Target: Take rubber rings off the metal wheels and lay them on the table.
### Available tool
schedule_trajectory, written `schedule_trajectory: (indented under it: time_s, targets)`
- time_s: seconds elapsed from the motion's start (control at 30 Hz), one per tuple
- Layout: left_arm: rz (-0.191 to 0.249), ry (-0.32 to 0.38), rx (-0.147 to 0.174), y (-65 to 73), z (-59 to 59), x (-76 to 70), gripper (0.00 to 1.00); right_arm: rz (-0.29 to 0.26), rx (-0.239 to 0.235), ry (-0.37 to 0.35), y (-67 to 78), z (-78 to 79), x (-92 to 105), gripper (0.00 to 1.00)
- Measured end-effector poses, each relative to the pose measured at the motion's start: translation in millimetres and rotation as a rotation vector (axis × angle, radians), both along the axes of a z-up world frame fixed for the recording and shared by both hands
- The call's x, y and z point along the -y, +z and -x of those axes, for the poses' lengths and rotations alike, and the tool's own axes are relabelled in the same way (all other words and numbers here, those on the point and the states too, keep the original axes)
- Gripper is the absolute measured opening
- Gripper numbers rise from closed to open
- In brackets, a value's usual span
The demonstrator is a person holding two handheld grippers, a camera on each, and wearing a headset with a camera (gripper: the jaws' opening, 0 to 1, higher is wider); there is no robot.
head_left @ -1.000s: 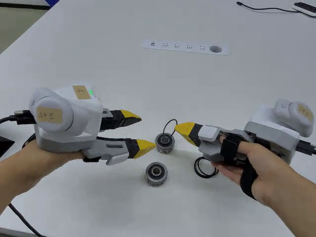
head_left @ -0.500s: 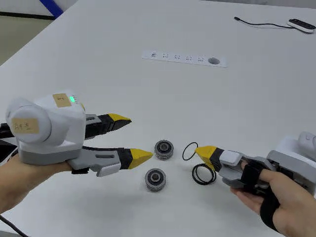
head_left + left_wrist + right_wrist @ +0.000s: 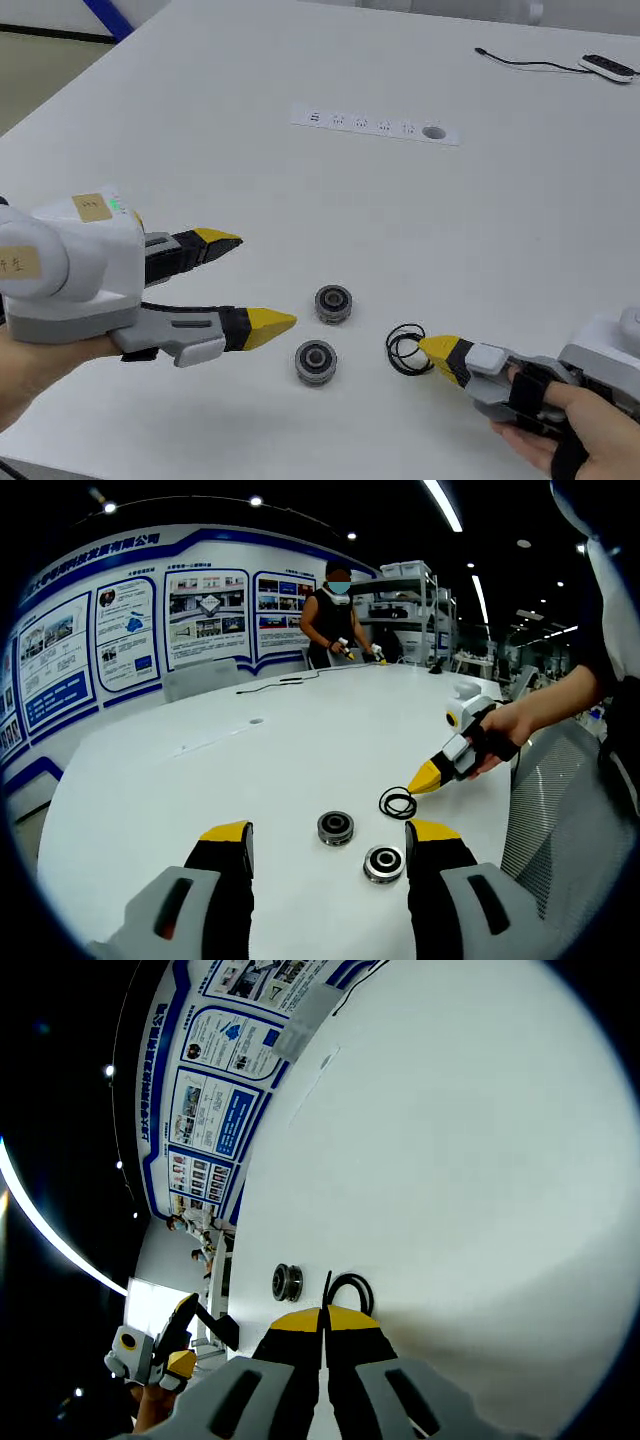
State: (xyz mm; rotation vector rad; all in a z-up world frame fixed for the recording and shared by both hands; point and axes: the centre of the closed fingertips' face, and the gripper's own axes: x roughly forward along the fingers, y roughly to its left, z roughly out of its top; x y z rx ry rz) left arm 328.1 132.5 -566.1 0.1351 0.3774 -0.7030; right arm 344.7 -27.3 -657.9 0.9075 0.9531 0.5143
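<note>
Left gripper (image 3: 262, 280) wide open, empty; metal wheels (image 3: 334, 303) just ahead of its tips. Right gripper (image 3: 438, 351) pinched tight, rubber rings (image 3: 404, 349) at its tip, one apparently nipped. Risks: ring clinging on release, dragging pile along; wheels rolling off if nudged.

Two metal wheels (image 3: 333, 303) lying flat, black rubber rings (image 3: 402, 350) loose just beside

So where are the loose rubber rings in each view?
Head view: rubber rings low, right of centre.
Left gripper view: the rings right of centre.
Right gripper view: the rings just above the jaw tips.
Shared landmark: the right gripper, its tip at them.
</note>
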Motion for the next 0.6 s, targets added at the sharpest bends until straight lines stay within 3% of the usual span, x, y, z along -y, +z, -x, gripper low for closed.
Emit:
schedule_trajectory:
  time_s: [0.3, 0.6]
  targets:
    - [0.011, 0.009, -0.009, -2.2, 7.1, 0.2, 0.63, 0.048, -0.009, -0.036, -7.2, 2.2, 12.7, 0.02]
    - [0.018, 0.019, -0.006, -0.8, 10.8, -1.5, 0.64, 0.124, 0.024, 0.005, -7.6, 6.1, 12.8, 0.11]
